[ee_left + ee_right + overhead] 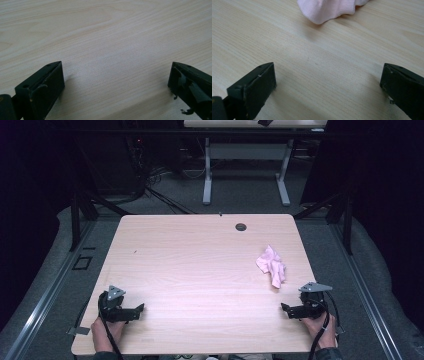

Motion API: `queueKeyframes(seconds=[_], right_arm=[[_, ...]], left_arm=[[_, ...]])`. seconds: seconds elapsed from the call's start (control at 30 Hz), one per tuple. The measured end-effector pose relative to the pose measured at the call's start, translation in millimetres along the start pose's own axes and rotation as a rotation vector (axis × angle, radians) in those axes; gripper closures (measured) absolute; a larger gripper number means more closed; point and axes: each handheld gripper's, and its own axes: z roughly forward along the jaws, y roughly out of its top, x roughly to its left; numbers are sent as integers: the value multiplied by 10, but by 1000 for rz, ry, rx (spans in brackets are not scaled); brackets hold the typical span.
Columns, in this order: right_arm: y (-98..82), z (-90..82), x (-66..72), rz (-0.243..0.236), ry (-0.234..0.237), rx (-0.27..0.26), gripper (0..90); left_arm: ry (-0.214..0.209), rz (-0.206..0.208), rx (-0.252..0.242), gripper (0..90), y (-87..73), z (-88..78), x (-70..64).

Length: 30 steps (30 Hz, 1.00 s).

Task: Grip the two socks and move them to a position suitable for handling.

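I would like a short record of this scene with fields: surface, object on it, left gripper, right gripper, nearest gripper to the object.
surface: light wooden table with a small dark round hole near its far edge
object: crumpled pink cloth, lying on the right part of the table
left gripper: jaws open, nothing between them, near corner on the left
right gripper: jaws open, nothing between them, apart from the cloth
nearest gripper to object: right gripper

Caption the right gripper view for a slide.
Open right claw held low over the wooden table, a crumpled pink cloth lying just ahead.
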Motion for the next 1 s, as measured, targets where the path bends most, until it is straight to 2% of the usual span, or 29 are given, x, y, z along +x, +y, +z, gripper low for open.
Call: queueKeyframes(seconds=[0.23,0.33,0.67,0.83,0.87,1.0], right_arm=[[7,8,-1,7,-7,-2,0],[16,0,-3,13,-15,13,0],[48,-12,-46,44,15,10,0],[117,-56,-40,45,22,-11,0],[181,-101,-55,34,24,-10,0],[292,-131,-68,40,24,-29,0]], left_arm=[[1,0,0,3,0,-1,-1],[0,0,0,3,0,0,-1],[-3,4,0,3,0,-1,-3],[-3,4,0,2,0,-1,-3],[-3,4,0,3,0,-1,-3],[-3,4,0,3,0,-1,-3]])
